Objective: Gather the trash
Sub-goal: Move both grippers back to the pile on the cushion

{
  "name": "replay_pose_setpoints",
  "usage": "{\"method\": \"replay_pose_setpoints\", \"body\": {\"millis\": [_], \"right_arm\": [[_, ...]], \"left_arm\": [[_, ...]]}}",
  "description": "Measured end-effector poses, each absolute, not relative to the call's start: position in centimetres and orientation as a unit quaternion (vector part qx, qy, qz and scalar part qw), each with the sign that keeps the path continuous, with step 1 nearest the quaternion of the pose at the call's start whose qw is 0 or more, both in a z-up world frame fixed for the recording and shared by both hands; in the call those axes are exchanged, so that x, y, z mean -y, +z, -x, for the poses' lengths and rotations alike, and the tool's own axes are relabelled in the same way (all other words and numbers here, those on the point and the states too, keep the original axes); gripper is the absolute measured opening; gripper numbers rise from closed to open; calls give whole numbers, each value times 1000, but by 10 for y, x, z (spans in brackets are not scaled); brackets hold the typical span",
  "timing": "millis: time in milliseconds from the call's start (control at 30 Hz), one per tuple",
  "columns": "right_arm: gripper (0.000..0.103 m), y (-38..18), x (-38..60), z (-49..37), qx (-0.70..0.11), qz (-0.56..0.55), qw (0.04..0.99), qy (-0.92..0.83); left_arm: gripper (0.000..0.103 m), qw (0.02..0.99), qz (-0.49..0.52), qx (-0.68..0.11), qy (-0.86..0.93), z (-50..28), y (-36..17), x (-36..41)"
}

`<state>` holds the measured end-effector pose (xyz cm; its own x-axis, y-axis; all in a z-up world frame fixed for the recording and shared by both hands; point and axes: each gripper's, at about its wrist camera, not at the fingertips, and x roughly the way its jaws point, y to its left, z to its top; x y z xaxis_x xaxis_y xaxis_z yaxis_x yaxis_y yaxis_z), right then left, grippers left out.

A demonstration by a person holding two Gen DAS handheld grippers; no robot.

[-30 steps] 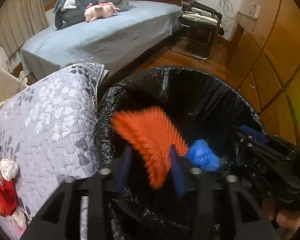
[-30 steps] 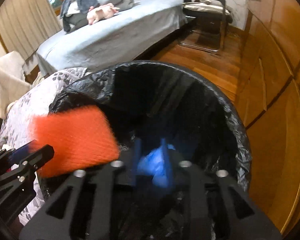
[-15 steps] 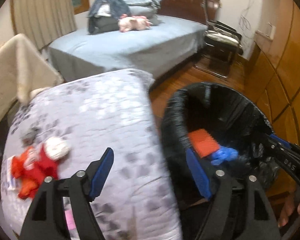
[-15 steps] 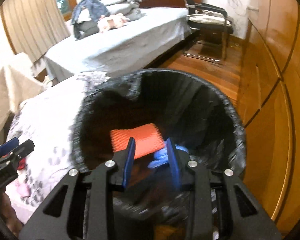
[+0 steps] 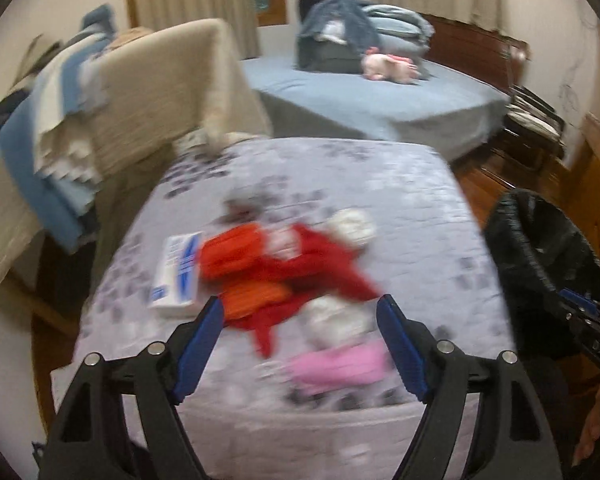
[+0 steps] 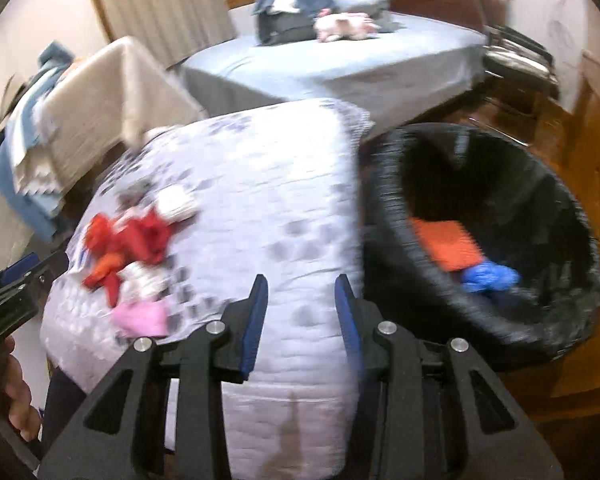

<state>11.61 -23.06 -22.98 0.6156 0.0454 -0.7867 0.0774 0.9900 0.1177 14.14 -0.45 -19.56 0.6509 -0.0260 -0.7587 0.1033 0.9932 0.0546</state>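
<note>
A pile of trash lies on the grey floral-covered table (image 5: pixel 380 184): red crumpled pieces (image 5: pixel 308 256), an orange piece (image 5: pixel 256 292), white wads (image 5: pixel 352 224), a pink piece (image 5: pixel 336 364) and a white-and-blue box (image 5: pixel 178 268). My left gripper (image 5: pixel 300 312) is open and empty, just short of the pile. The black-lined bin (image 6: pixel 540 320) stands right of the table and holds an orange mesh piece (image 6: pixel 448 244) and a blue wad (image 6: pixel 488 278). My right gripper (image 6: pixel 300 292) is open and empty above the table's near edge, beside the bin. The pile also shows in the right wrist view (image 6: pixel 132 244).
A chair draped with beige and blue cloths (image 5: pixel 112 112) stands left of the table. A blue-sheeted bed (image 5: pixel 380 96) with folded clothes and a pink toy lies behind. A black chair (image 5: pixel 532 120) and wooden cabinets (image 6: pixel 596 160) are on the right.
Both grippers swung left, away from the bin, to face the table. The left one let go of the orange mesh, which now lies in the bin; the right one opened wider.
</note>
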Motion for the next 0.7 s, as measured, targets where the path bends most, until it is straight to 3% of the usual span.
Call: {"method": "replay_pose_setpoints", "body": {"millis": [267, 400, 700], "right_arm": [[35, -242, 154, -129, -437, -49, 897, 48], [41, -250, 123, -136, -431, -37, 899, 61], [41, -273, 85, -161, -440, -33, 894, 80]], "left_arm": [[77, 914, -30, -405, -7, -129, -205, -62], [77, 917, -29, -398, -11, -133, -208, -74], [77, 919, -25, -392, -23, -142, -223, -90]]}}
